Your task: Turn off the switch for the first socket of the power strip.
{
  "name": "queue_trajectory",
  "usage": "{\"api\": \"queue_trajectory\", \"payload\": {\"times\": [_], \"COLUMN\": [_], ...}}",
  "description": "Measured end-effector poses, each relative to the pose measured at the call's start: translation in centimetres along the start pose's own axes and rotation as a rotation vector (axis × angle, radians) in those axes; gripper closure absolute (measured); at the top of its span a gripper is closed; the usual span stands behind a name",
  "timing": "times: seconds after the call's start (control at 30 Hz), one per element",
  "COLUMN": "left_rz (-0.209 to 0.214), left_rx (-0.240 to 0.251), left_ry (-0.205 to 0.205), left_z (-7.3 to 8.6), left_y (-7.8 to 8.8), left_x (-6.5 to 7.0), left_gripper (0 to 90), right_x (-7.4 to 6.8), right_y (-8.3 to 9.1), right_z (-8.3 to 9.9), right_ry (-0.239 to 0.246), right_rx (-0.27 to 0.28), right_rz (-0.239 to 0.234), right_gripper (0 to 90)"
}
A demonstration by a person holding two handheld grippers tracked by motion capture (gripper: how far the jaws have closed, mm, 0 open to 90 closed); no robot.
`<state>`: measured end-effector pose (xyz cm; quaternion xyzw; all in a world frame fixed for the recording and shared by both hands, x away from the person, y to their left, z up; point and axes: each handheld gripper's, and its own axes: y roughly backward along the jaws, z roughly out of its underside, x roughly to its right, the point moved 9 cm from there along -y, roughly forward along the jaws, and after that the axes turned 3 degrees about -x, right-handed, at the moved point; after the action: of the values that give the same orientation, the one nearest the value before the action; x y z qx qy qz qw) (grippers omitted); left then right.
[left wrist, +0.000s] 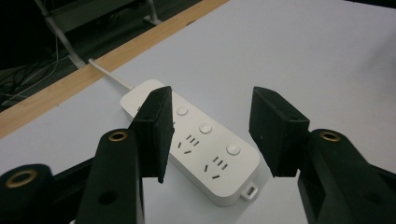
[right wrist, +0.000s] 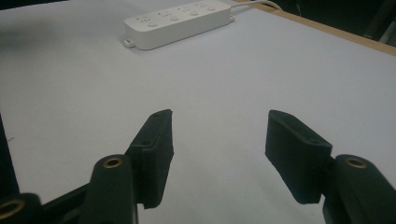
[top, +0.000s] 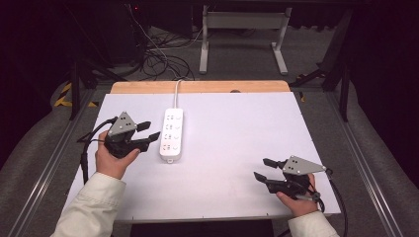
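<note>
One white power strip (top: 171, 134) with four button-and-socket sets is seen flat; two grippers, left (top: 151, 133) and right (top: 262, 168), are held part-open, empty.

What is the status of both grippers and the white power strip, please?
Left gripper open beside the white plastic four-outlet power strip, not touching. Right gripper open, empty, over bare white table. Nothing in the way.

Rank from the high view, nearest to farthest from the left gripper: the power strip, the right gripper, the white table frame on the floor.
1. Power strip, just beside the left gripper.
2. Right gripper, near the table's front right corner.
3. White table frame, on the floor beyond the table.
</note>
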<state>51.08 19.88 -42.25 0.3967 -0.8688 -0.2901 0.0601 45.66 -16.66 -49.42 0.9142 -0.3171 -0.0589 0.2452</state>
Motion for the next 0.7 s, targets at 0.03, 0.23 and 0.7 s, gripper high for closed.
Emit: {"api": "queue_trajectory", "payload": {"times": [0.03, 0.23, 0.7], "left_rz": [-0.004, -0.001, 0.069], "left_rx": [-0.005, -0.022, -0.158], "left_ry": [-0.008, -0.009, -0.019], "left_z": [-0.1, -0.7, -3.0], "left_y": [-0.1, -0.6, -3.0], "left_x": [0.0, -0.3, -1.4], "left_gripper": [51.0, 54.3, 66.1], "right_x": [0.0, 0.0, 0.0], "right_y": [0.0, 0.0, 0.1], "right_z": [0.0, -0.1, -0.1], "right_ry": [0.0, -0.001, -0.002], "right_rx": [0.0, 0.004, 0.009], "right_rz": [-0.001, -0.002, -0.003], "right_gripper": [42.2, 42.2, 41.8]}}
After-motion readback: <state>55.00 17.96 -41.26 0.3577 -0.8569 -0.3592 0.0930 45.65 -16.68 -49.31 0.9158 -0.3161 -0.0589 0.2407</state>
